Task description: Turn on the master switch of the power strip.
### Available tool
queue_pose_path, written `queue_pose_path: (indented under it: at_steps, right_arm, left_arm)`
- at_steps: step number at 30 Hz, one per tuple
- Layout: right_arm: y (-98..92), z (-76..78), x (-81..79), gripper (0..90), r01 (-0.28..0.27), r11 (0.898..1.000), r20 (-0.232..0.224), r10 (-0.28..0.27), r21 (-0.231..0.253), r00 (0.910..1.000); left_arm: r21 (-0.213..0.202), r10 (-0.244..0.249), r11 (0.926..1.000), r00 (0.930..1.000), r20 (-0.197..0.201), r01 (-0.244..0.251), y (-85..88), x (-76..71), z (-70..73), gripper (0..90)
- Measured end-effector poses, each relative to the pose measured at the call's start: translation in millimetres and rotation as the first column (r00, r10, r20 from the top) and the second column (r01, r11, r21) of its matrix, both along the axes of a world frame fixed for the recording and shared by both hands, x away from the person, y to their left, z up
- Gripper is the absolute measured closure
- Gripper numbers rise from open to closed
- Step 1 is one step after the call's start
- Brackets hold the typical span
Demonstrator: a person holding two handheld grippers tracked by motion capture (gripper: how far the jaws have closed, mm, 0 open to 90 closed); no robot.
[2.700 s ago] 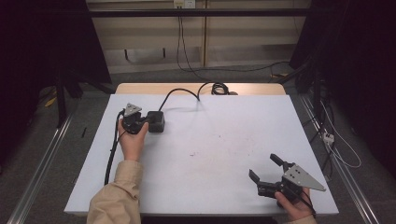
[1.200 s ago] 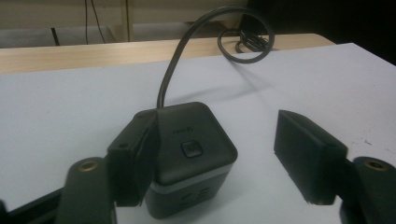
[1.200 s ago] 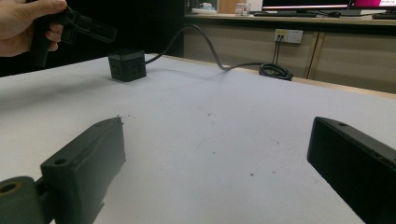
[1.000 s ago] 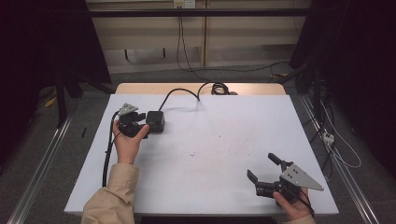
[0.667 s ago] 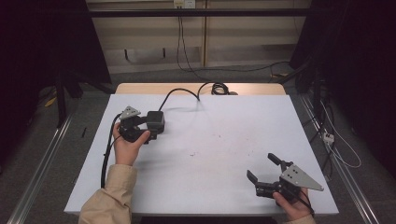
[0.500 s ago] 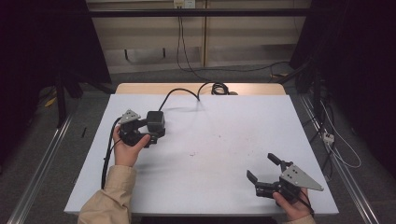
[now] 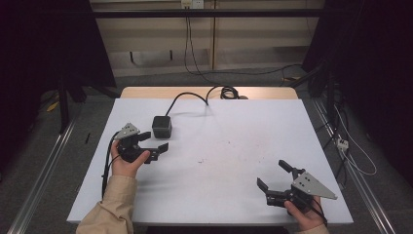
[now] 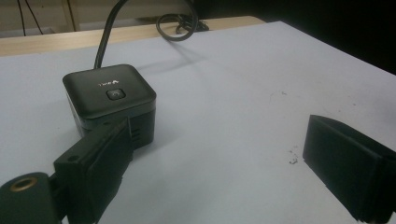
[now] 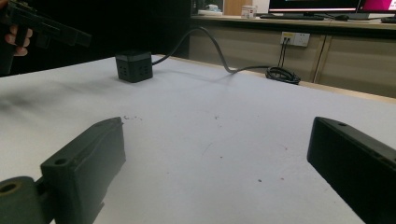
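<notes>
**Left gripper backs off the cube**

The left gripper (image 7: 155, 145) has pulled back toward the person and away from the black cube (image 7: 161, 126), which it was touching a moment ago; the cube now sits free on the white worktop (image 7: 229, 146). Jaws wide, holding nothing. In the left gripper view the cube (image 8: 110, 102) stands just beyond the left-hand jaw, its top button facing up, and its cable (image 8: 105, 35) runs off toward the far edge. That cable (image 7: 187, 96) ends in a coil (image 7: 227, 91) at the back of the worktop. The right gripper (image 7: 275, 181) has barely shifted, low at the near right corner, well apart from the cube, jaws wide and empty. From the right gripper view, the cube (image 9: 134, 66) is far off across the bare surface, with the left gripper (image 9: 44, 29) raised at upper left.
</notes>
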State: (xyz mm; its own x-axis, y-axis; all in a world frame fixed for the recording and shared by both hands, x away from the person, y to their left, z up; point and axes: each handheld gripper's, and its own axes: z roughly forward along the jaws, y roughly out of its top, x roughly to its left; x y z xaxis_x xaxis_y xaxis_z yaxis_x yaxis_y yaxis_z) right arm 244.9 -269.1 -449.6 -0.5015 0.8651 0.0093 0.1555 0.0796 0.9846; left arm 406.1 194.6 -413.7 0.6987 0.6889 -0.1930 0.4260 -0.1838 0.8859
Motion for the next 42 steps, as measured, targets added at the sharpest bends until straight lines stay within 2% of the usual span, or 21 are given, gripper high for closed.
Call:
queue_pose_path:
  at_steps: [8,12,26,37,42]
  right_arm:
    - [0.6,0.0,0.2,3.7,-0.003,1.0,-0.002,0.003,0.002,1.0]
    - [0.8,0.0,0.4,3.7,-0.006,1.0,-0.001,0.006,0.002,1.0]
    - [0.6,0.2,0.1,3.7,-0.008,1.0,-0.001,0.008,0.004,1.0]
    - [1.0,0.3,0.1,3.8,-0.01,1.0,0.001,0.01,0.001,0.9999]
    - [1.0,0.3,0.1,3.8,-0.01,1.0,0.0,0.01,0.001,1.0]
  left_arm:
    - [0.013,-0.012,0.9998,0.9999,-0.007,0.012,4.5,-10.3,-3.9,8.1]
    - [0.0,-0.005,1.0,0.9999,-0.01,0.005,8.1,-13.8,-5.3,8.1]
    - [0.027,-0.035,0.999,0.9994,-0.002,0.035,11.6,-26.5,-10.3,8.1]
    - [0.049,-0.044,0.9978,0.999,0.0,0.044,17.3,-34.6,-14.7,8.1]
    - [0.047,-0.039,0.9982,0.9993,0.0,0.038,20.9,-36.5,-15.9,8.1]
